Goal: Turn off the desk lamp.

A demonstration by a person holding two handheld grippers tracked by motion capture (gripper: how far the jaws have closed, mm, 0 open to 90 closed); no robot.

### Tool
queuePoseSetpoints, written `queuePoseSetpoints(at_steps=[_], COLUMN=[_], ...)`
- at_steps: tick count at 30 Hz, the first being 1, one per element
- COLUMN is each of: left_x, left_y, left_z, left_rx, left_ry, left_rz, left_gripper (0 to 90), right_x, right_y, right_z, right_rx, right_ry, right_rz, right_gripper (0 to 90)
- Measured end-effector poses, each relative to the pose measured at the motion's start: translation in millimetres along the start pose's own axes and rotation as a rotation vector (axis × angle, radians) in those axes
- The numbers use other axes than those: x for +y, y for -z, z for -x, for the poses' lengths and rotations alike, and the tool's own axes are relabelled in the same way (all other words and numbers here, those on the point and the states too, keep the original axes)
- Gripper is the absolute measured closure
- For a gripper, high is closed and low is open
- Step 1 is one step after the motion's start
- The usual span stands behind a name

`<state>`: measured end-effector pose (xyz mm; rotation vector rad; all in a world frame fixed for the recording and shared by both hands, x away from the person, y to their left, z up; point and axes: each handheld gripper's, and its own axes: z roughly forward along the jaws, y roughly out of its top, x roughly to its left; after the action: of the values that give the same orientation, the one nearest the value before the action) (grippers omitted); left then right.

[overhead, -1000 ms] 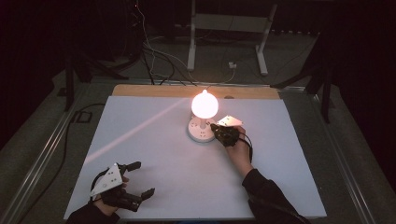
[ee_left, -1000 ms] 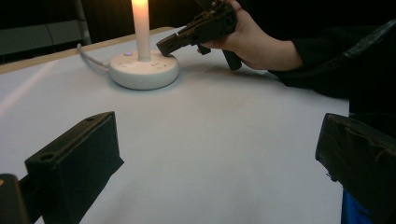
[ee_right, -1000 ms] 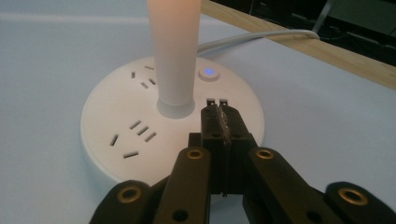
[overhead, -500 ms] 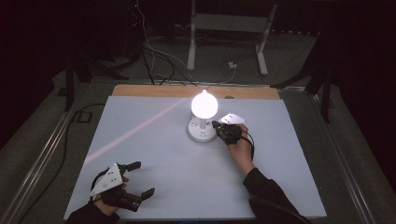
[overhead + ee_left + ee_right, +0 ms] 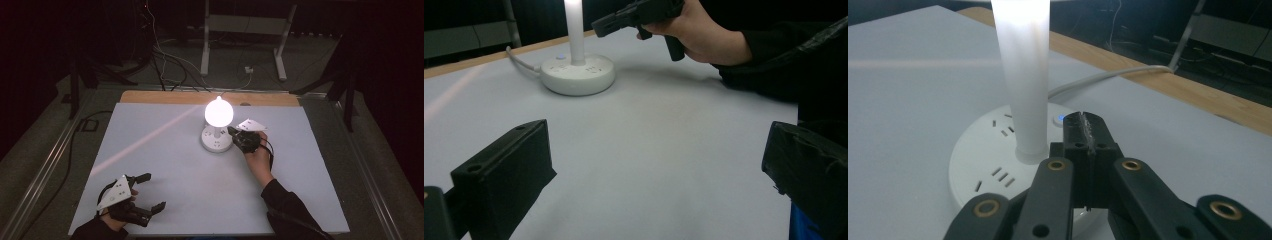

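A lit lamp bulb (image 5: 218, 111) glows white on a thin stem (image 5: 1023, 75) that rises from a round white socket base (image 5: 216, 140). My right gripper (image 5: 231, 131) is shut and empty at the base's right side. Its tip (image 5: 1083, 120) hovers just beside a small blue-lit button (image 5: 1060, 119) on the base; I cannot tell whether it touches. My left gripper (image 5: 154, 190) rests near the table's front left corner, jaws wide open with nothing between them. In the left gripper view the base (image 5: 578, 74) and the other hand's gripper (image 5: 639, 12) lie ahead of my left gripper (image 5: 654, 165).
A white sheet (image 5: 165, 165) covers the table, with a wooden strip (image 5: 165, 97) along the far edge. The lamp's white cable (image 5: 1108, 77) runs off the back. Dark floor with cables and a metal stand (image 5: 242, 30) lies beyond.
The bulb's glow has turned from warm orange to white. The right gripper has shifted only slightly beside the base. The left gripper has stayed put.
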<state>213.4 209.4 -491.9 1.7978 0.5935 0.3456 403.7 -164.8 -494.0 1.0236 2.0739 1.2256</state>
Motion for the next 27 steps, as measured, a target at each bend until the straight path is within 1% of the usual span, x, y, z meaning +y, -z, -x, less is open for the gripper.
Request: queuePoseSetpoints(at_steps=[5, 11, 27], left_x=[0.0, 0.0, 0.0], left_y=[0.0, 0.2, 0.1], left_z=[-0.1, 0.0, 0.0], left_rx=[0.000, -0.001, -0.001], left_ry=[0.001, 0.000, 0.000], left_rz=[0.000, 0.000, 0.000], left_gripper=[0.6, 0.6, 0.5], right_x=[-4.2, -12.4, -18.0], right_y=[-3.8, -10.9, -16.1], right_z=[-0.8, -2.2, -4.5], right_rx=[0.012, 0.014, 0.014], right_ry=[-0.002, -0.002, 0.016], right_rz=[-0.014, -0.051, -0.078], right_gripper=[90.0, 90.0, 90.0])
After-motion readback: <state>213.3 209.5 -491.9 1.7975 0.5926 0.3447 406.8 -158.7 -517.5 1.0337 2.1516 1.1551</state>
